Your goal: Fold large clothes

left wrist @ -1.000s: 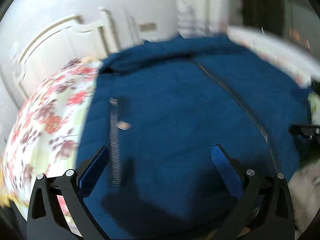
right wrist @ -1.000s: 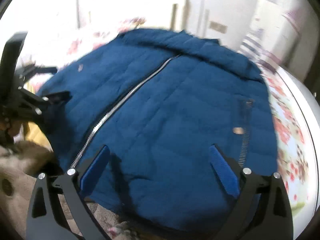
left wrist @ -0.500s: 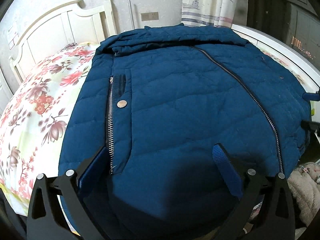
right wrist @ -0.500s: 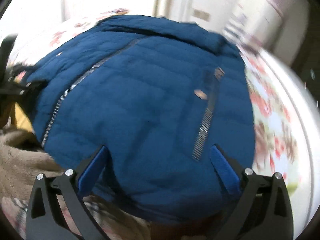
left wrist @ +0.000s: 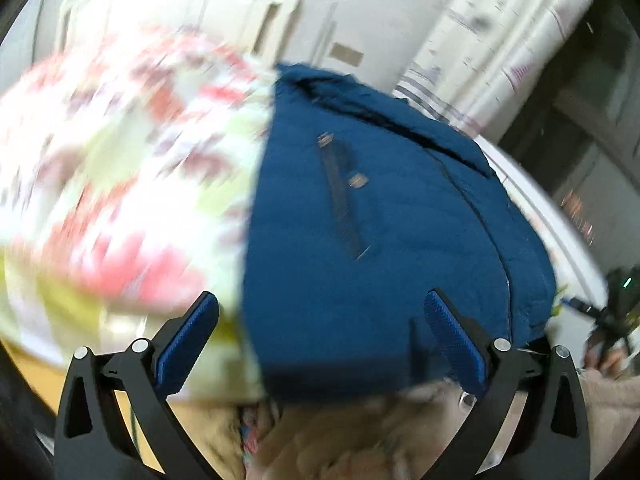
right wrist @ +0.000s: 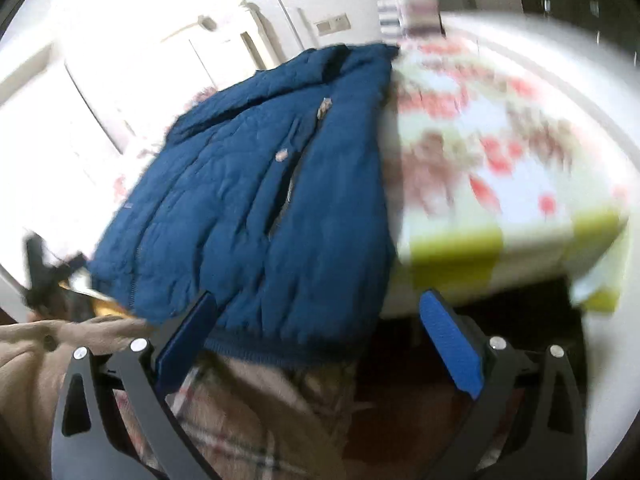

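A large blue quilted jacket (left wrist: 380, 232) lies spread on the floral bed, zip closed, its hem hanging toward me; it also fills the middle of the right wrist view (right wrist: 256, 208). My left gripper (left wrist: 320, 340) is open above the jacket's left hem corner, nothing between its blue pads. My right gripper (right wrist: 316, 340) is open over the jacket's right hem corner, also holding nothing. The other gripper shows small at the far right of the left wrist view (left wrist: 612, 312) and at the far left of the right wrist view (right wrist: 44, 276). Both views are motion-blurred.
The floral bedsheet (left wrist: 120, 168) lies bare left of the jacket and on its right (right wrist: 500, 152). A white headboard (left wrist: 256, 8) and a curtain (left wrist: 500, 40) stand behind. A person's beige and plaid clothing (right wrist: 248, 408) fills the bottom of both views.
Both grippers have swung outward: the left view now looks toward the jacket's left edge, the right view toward its right edge. Both pulled back to the hem and stay open.
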A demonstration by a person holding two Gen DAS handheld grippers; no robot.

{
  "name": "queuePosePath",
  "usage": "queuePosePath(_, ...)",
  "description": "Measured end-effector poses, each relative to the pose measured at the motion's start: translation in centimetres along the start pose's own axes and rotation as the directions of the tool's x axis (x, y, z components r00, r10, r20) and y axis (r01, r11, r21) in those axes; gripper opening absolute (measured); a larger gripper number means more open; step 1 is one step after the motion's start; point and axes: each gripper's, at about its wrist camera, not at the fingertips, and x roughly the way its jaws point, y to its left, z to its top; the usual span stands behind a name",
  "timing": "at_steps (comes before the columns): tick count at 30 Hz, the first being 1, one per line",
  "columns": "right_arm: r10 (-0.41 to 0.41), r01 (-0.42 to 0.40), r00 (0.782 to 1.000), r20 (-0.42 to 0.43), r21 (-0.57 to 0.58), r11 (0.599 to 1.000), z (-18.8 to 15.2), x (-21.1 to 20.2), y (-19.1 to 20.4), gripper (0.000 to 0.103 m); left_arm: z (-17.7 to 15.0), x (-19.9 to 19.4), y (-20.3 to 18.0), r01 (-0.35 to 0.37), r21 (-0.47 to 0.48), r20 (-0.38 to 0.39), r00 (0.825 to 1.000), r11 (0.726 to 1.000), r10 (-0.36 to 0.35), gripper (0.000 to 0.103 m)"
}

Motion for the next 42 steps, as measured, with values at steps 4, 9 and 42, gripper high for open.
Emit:
queuePosePath(4, 0.105, -0.105, 0.994, -0.036, 0.023, 0.994, -1.9, 1.6, -1.7, 0.1, -1.8, 0.8, 2.0, 0.032, -0.036, -0.033, 0.999, 0.999, -0.033, 0.099)
queuePosePath(9, 0.16, -0.159, 0.986, -0.049, 0.02, 0.987, -2.1, 4.2, -1.4, 0.1, -1.2, 2.7, 0.8, 0.1, -0.019, -0.014, 0.995, 0.995, -0.1, 0.098)
queuePosePath(42, 0.366, -0.362, 0.927, 0.079, -0.061, 0.93, -0.9, 1.1, 0.3, 0.039, 0.8, 0.9, -3.1, 0.17, 0.109, 0.058, 0.982, 0.979, -0.177, 0.067)
